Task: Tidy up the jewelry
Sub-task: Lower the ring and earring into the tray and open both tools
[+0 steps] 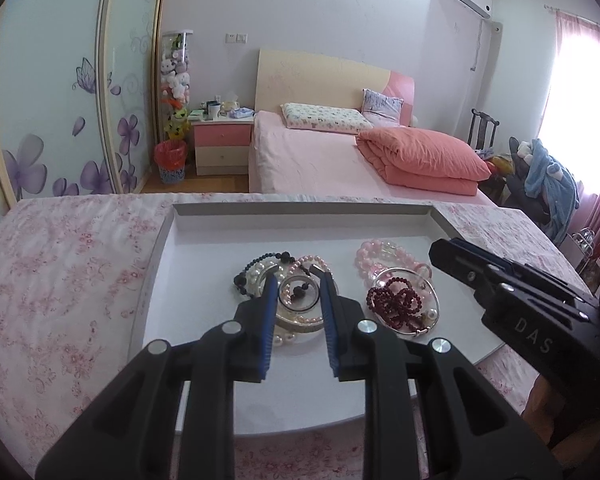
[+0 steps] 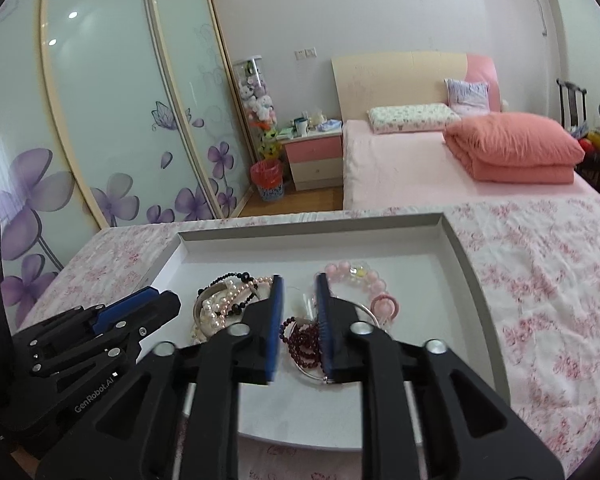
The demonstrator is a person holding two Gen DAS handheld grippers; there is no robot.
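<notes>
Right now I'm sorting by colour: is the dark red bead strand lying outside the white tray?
No, the dark red bead strand lies inside the white tray, within a silver bangle.

The tray lies on the cloth-covered table; inside it, one bracelet pile sits left of the bead cluster; the bed stands behind

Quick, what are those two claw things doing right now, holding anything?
Left gripper: open, holding nothing, above the pile of pearl and black bead bracelets.
Right gripper: open, holding nothing, above the dark red beads.
</notes>
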